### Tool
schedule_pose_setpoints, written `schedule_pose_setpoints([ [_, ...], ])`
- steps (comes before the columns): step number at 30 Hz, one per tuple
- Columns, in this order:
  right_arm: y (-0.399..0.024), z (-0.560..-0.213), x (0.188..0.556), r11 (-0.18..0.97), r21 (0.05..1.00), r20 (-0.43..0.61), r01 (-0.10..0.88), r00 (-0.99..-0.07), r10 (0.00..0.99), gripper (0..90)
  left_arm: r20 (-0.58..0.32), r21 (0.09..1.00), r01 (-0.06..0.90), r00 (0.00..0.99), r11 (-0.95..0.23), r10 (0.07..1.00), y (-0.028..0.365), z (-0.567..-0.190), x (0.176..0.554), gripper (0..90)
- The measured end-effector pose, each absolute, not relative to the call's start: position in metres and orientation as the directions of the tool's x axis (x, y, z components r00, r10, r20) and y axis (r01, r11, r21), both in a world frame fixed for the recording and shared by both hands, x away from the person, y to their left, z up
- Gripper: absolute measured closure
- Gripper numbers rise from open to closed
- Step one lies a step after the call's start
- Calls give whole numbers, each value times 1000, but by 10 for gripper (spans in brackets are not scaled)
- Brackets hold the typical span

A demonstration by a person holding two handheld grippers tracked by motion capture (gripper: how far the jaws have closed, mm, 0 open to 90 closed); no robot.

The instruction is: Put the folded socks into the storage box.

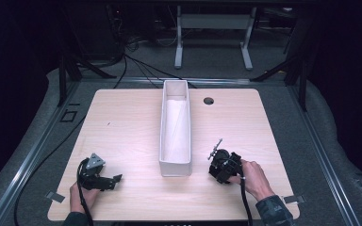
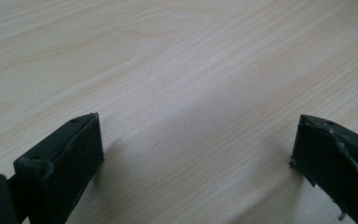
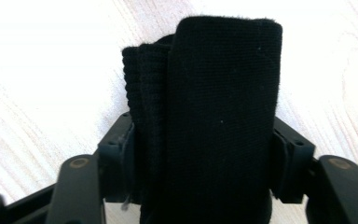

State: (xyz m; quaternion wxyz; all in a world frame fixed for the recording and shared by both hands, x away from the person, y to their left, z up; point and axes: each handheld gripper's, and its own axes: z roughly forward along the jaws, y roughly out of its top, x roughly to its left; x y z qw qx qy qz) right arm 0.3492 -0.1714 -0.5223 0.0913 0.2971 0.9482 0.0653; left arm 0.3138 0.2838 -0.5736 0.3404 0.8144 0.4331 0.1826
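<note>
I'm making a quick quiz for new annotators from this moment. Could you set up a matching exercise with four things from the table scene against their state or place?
Things:
1. left tongs
2. right tongs
3. white bin
4. round hole

States or places:
A. in the tabletop, right of the bin's far end
B. shut on a folded black cloth
C. open, with bare wood between the jaws
D. long and narrow, at the middle of the table, nothing seen inside

Pairs: 1-C, 2-B, 3-D, 4-A

Dim surroundings, overexposed right gripper view
</note>
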Motion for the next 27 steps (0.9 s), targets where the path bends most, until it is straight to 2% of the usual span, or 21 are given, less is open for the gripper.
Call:
schedule_pose_setpoints([
  [9,-174,-519,350,798,198,-116,569,-795,596,464,4,713,581,558,-394,830,284,-574,314,16],
  [14,-175,-519,349,797,218,-123,564,-794,595,473,6,712,580,558,-396,830,284,-573,314,16],
  [17,-176,-515,350,801,196,-123,565,-797,592,475,6,713,580,558,-396,829,284,-573,314,16],
  [27,-182,-508,351,783,239,-105,575,-786,609,478,6,714,579,558,-395,830,284,-574,314,17],
])
